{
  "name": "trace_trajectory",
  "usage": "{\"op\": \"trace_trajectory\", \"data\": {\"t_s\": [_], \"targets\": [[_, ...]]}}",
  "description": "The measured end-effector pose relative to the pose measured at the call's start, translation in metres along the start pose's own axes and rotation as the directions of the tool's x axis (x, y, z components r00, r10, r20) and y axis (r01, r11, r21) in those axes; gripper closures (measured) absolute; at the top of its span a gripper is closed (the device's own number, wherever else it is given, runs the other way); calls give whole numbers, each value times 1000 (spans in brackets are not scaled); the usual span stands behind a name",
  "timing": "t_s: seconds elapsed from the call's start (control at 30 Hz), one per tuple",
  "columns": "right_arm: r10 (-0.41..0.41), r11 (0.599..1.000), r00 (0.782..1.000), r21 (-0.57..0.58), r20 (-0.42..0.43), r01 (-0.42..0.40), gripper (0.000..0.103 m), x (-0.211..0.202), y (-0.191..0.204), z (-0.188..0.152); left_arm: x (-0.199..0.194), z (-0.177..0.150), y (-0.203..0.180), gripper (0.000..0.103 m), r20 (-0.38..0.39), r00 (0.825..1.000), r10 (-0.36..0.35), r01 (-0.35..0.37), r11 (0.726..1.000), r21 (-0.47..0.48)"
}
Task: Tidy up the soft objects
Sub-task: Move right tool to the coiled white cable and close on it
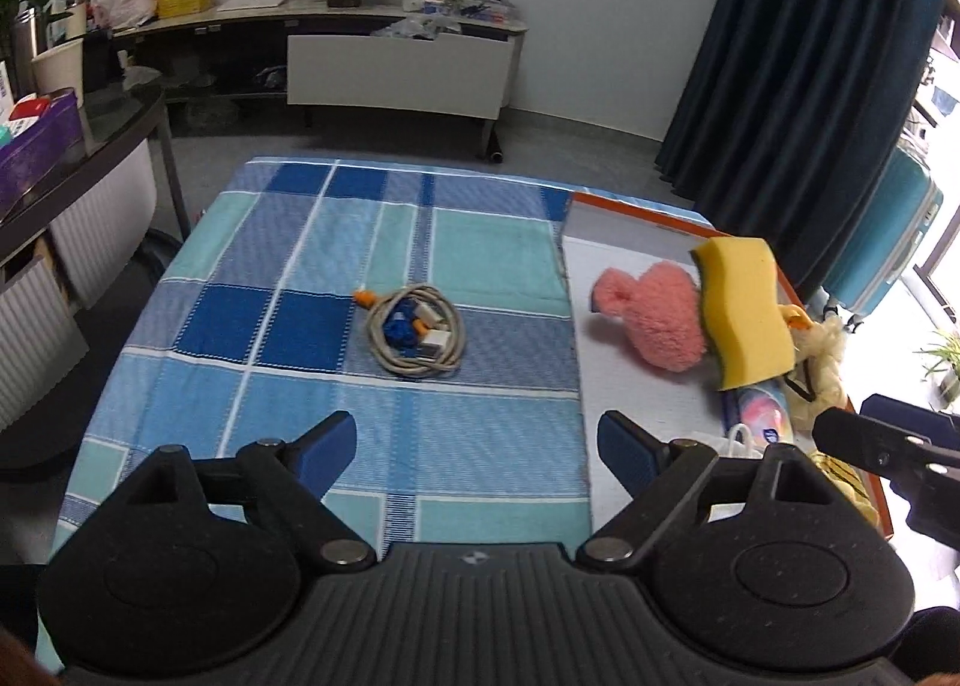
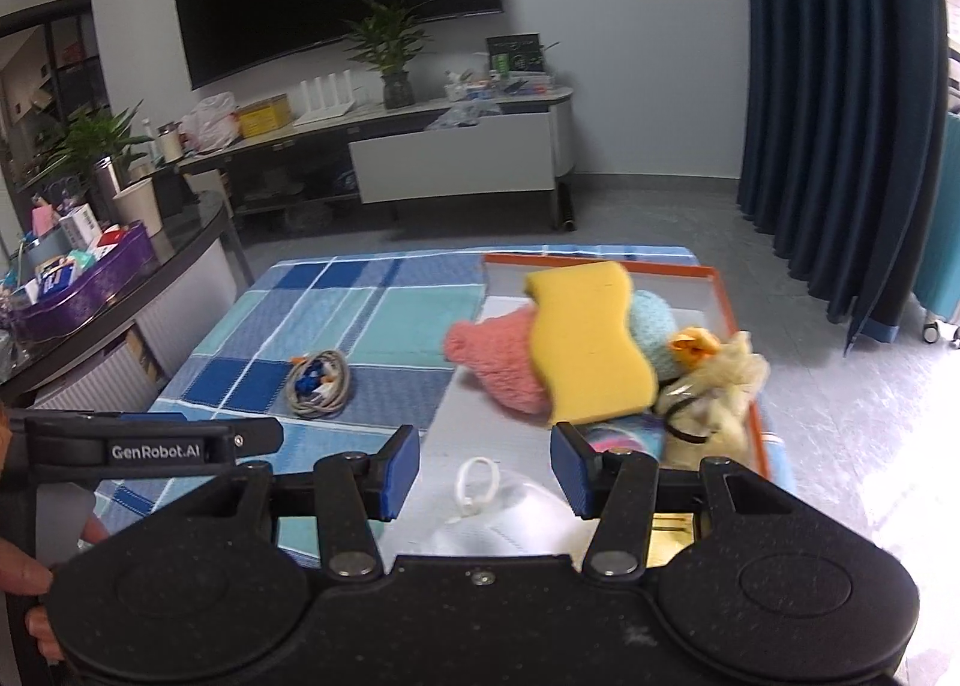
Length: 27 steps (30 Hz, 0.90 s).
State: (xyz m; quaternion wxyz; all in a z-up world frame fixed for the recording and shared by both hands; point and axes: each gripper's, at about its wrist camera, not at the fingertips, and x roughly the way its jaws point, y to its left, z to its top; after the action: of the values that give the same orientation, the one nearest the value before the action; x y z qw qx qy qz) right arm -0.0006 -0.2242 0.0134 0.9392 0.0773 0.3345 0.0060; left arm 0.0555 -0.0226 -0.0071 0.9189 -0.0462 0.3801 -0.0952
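Observation:
An orange-rimmed tray (image 1: 630,206) (image 2: 720,302) sits on the right of the checked cloth. In it lie a pink fluffy toy (image 1: 654,320) (image 2: 504,368), a yellow sponge (image 1: 744,314) (image 2: 588,344) leaning on it, a light blue fluffy ball (image 2: 654,326), a yellow plush duck (image 1: 822,350) (image 2: 714,380), a pastel item (image 1: 762,416) and a white mask (image 2: 504,518). My left gripper (image 1: 474,446) is open and empty over the cloth. My right gripper (image 2: 486,470) is open and empty above the mask at the tray's near end.
A coiled grey cable with blue and orange bits (image 1: 417,332) (image 2: 318,377) lies on the cloth (image 1: 300,326), left of the tray. A dark counter with a purple box (image 1: 36,146) stands to the left. A blue curtain (image 1: 810,56) hangs at the right.

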Motion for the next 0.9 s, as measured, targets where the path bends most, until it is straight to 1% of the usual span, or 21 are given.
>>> {"op": "trace_trajectory", "data": {"t_s": [0.1, 0.43, 0.47, 0.5, 0.57, 0.63, 0.73, 0.9], "targets": [[33, 999, 999, -23, -15, -33, 43, 13, 14, 3, 1, 2, 15, 13, -2, 1000, 30, -30, 999, -24], [115, 991, 990, -62, -81, -120, 43, 60, 52, 9, 8, 4, 50, 12, -13, 996, 83, -84, 994, -66], [123, 989, 988, -65, -90, -129, 41, 66, 55, 11, 9, 4, 53, 12, -15, 996, 89, -90, 994, -69], [130, 988, 987, -69, -95, -137, 31, 71, 59, 12, 10, 4, 56, 12, -16, 995, 96, -96, 993, -73], [137, 987, 986, -77, -93, -144, 24, 81, 65, 15, 10, 4, 64, 12, -16, 994, 108, -109, 991, -78], [141, 985, 985, -80, -102, -150, 24, 93, 70, 20, 10, 3, 71, 12, -19, 994, 111, -112, 990, -83], [127, 987, 985, -81, -118, -137, 24, 113, 74, 28, 12, 3, 77, 12, -17, 992, 123, -124, 989, -84], [144, 985, 977, -76, -155, -157, 26, 149, 80, 42, 17, 4, 87, 12, -17, 993, 117, -118, 988, -96]]}}
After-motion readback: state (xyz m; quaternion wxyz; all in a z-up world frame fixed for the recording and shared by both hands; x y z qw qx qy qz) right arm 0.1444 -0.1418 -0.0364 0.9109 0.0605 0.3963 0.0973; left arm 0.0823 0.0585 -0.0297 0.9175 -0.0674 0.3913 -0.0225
